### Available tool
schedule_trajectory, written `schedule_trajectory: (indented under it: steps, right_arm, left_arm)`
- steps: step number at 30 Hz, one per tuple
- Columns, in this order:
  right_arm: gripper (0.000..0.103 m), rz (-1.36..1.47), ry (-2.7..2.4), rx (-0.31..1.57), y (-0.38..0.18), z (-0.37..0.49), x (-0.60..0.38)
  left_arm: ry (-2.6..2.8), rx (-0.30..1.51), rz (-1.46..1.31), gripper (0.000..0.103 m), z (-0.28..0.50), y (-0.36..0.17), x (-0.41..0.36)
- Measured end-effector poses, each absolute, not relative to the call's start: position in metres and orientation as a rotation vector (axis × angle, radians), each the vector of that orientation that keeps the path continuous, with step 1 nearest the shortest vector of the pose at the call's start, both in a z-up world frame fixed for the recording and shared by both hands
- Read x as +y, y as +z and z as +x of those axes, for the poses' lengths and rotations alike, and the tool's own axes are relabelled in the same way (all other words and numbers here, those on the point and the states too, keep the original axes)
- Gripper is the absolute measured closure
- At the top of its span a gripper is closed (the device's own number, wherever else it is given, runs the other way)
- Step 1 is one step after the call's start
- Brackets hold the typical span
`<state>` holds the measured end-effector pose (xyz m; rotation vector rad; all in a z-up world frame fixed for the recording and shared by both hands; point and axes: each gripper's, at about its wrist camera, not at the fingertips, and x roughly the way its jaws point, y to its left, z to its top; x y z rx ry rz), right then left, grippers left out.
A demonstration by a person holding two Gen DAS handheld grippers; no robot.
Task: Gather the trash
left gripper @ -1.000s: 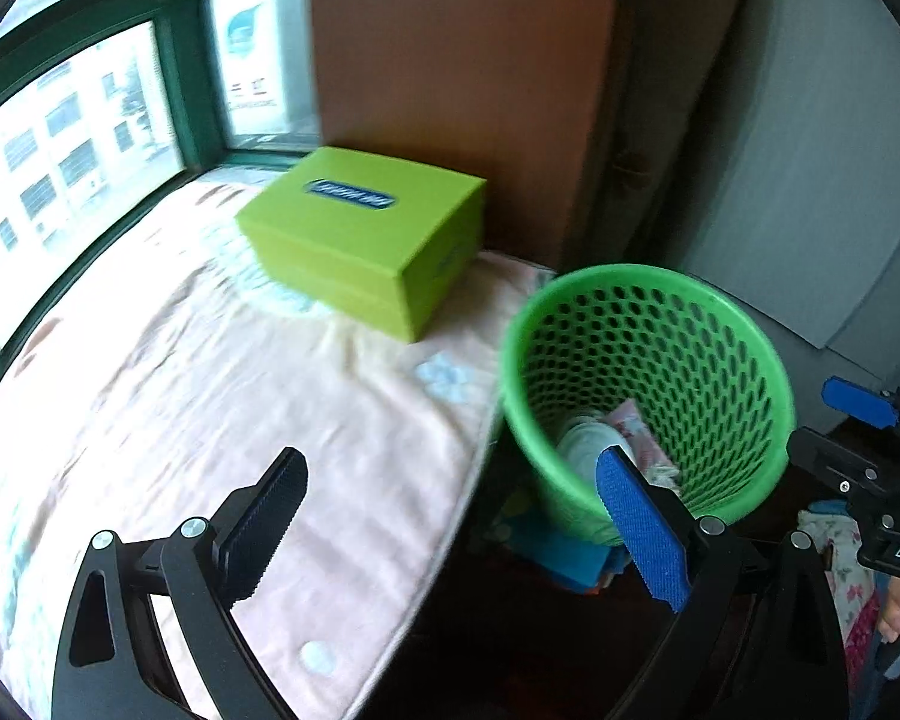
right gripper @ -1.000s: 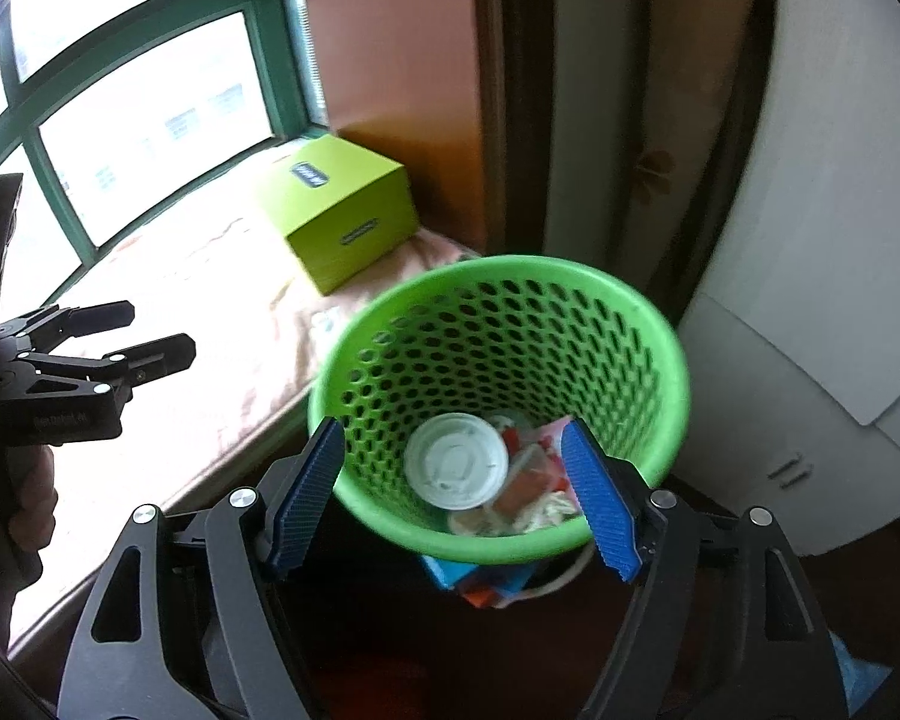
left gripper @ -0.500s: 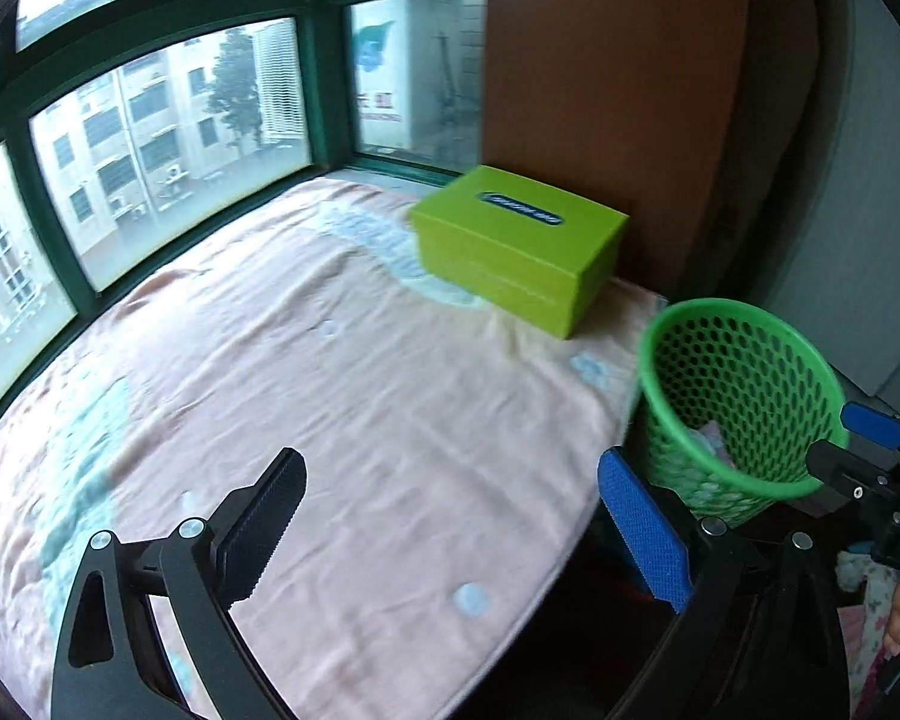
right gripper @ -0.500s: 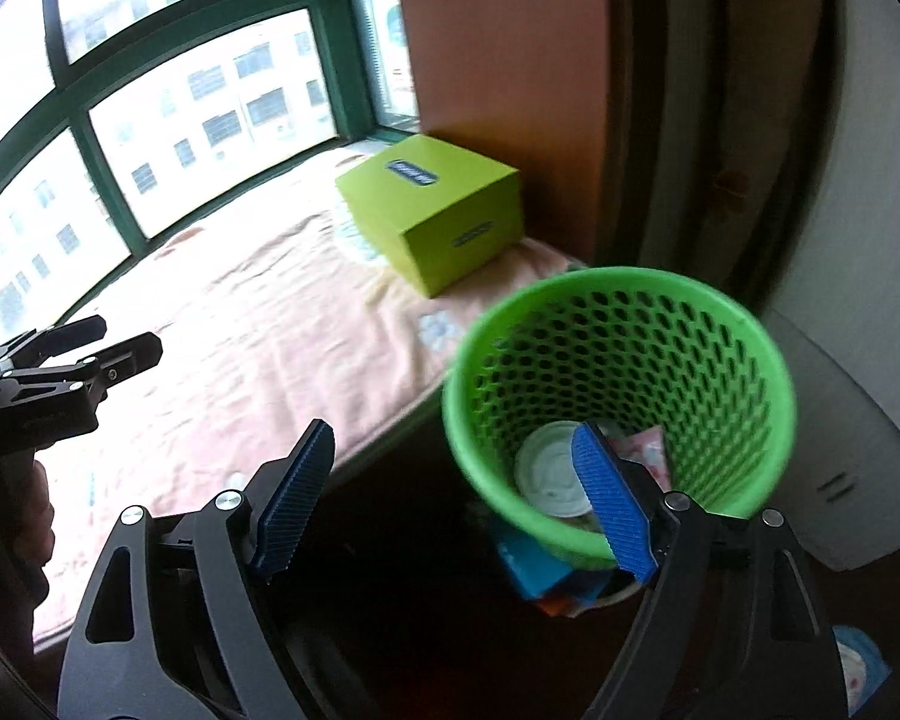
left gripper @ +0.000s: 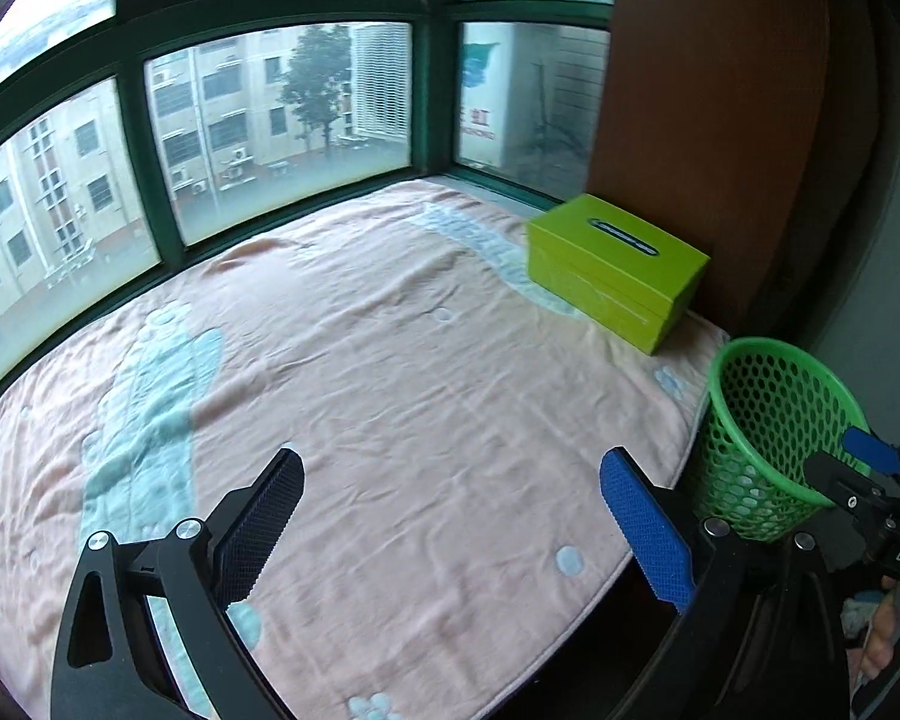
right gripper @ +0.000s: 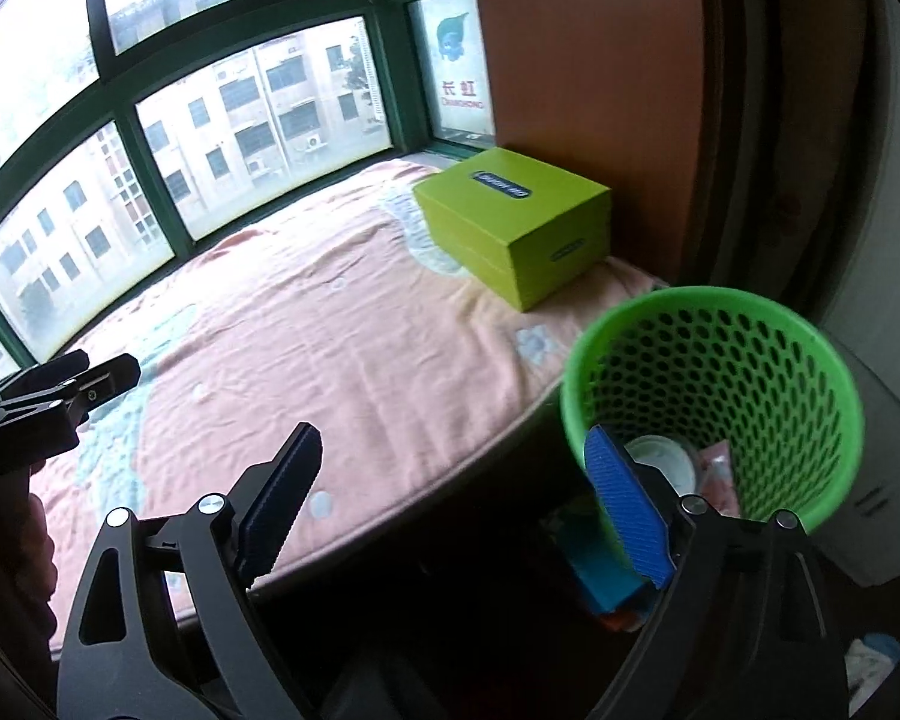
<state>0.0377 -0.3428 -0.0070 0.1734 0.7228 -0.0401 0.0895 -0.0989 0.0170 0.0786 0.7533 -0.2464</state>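
Note:
A green perforated trash basket [right gripper: 714, 396] [left gripper: 774, 438] stands on the floor beside the blanket-covered window seat [left gripper: 390, 396]. Inside it lie a white round lid [right gripper: 660, 459] and some pinkish wrappers [right gripper: 717, 471]. My right gripper [right gripper: 450, 498] hangs over the seat's edge just left of the basket; its jaws are opening and nothing is between them. My left gripper [left gripper: 450, 516] is open and empty over the pink blanket. The right gripper's blue fingertips [left gripper: 870, 456] show at the right edge of the left wrist view, by the basket's rim.
A lime-green box [left gripper: 618, 270] [right gripper: 516, 222] sits at the seat's far right corner against a brown wooden panel [left gripper: 708, 120]. Green-framed windows [left gripper: 270, 120] curve behind the seat. Blue and orange clutter [right gripper: 600, 576] lies on the dark floor under the basket.
Both grippers have swung left, away from the basket toward the window seat. The basket has slid to the right in both views. The right gripper's jaws have spread wider.

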Motion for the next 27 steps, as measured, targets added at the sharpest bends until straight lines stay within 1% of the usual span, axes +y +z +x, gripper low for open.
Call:
schedule_trajectory:
  steps: [14,27]
  right_arm:
    - [0.012,0.14,0.012,0.721,-0.009,0.042,-0.312]
    - [0.012,0.118,0.008,0.728,-0.011,0.043,-0.309]
  left_arm:
    - [-0.186,0.753,0.043,0.007,0.078,0.013,-0.07]
    - [-0.181,0.764,0.049,0.007,0.073,0.01,-0.066]
